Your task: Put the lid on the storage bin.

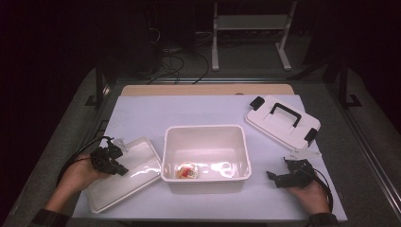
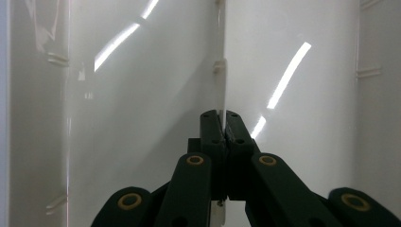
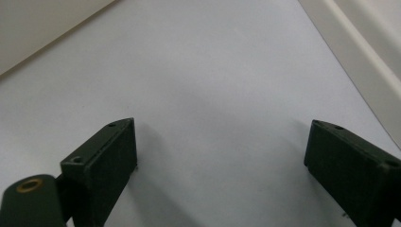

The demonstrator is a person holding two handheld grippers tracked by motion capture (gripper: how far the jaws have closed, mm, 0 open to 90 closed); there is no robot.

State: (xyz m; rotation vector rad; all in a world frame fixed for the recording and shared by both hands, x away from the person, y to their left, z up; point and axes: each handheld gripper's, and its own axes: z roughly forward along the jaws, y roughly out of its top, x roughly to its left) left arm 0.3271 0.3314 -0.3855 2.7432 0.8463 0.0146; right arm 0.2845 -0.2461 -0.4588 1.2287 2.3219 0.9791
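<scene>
Left gripper (image 1: 109, 160): clamped on clear tray (image 1: 124, 171) rim, lower left.
Right gripper (image 1: 279, 178): jaws apart, idle.
Next: lower tray into bin (image 1: 206, 158).

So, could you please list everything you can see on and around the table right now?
Open box: one, white, middle of the table.
Small item: one, red and yellow, inside the box; too small to identify.
Clear tray: one, translucent, left of the box.
Lid: one, white with black handle and clips, far right.
Table: one, pale cover.
Left gripper: black, shut on the tray's edge.
Right gripper: black, open above the table.
</scene>
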